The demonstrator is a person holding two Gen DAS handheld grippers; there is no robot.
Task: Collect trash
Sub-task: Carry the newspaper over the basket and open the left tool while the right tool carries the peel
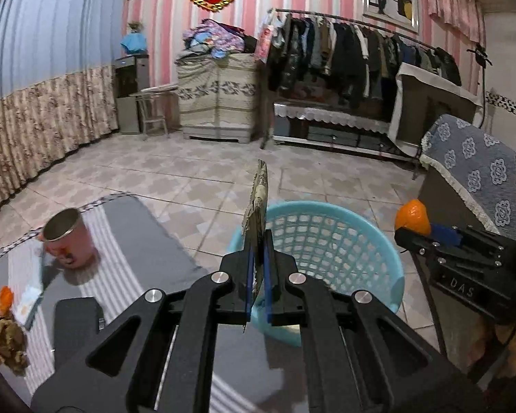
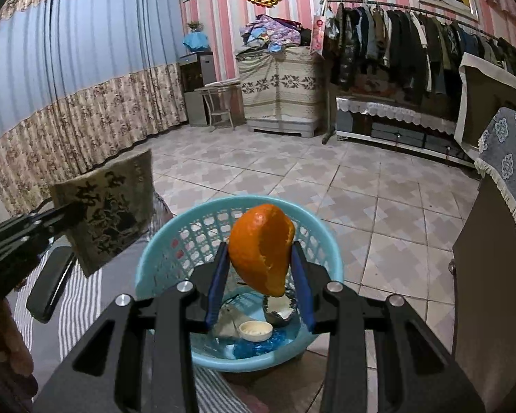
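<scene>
Right up against the lens on my right gripper (image 2: 260, 258) is a big curl of orange peel (image 2: 261, 246), clenched between the two blue pads (image 2: 217, 285), outer skin facing left and the paler inside edge facing right. It hangs straight over the turquoise basket (image 2: 161, 258), which sits on the tiled floor (image 2: 378, 206) just past the fingertips. Down inside the basket, under the peel, I can see a small white cap (image 2: 256, 331), some crumpled foil (image 2: 280, 308) and blue plastic scraps (image 2: 258, 346).

Over on my left gripper (image 1: 258, 265) the pads are squeezed onto a flat gold-and-black wrapper (image 1: 258, 203), seen edge-on from that camera so it looks like a thin strip sticking up ahead of the fingers. From the right wrist view the same wrapper shows its printed face off to the left of the peel, and there it's beside the basket rim rather than over it, hanging above the striped table edge. The basket (image 1: 326, 234) is just ahead and a bit right of the left fingertips.

To the left of that gripper, on the grey striped tablecloth (image 1: 127, 241), stands a pink mug (image 1: 68, 241), and at the near-left corner there's more orange peel (image 1: 3, 303) with a brownish crumpled scrap (image 1: 8, 344). A black phone-like slab (image 1: 75, 320) lies close to the gripper body.
</scene>
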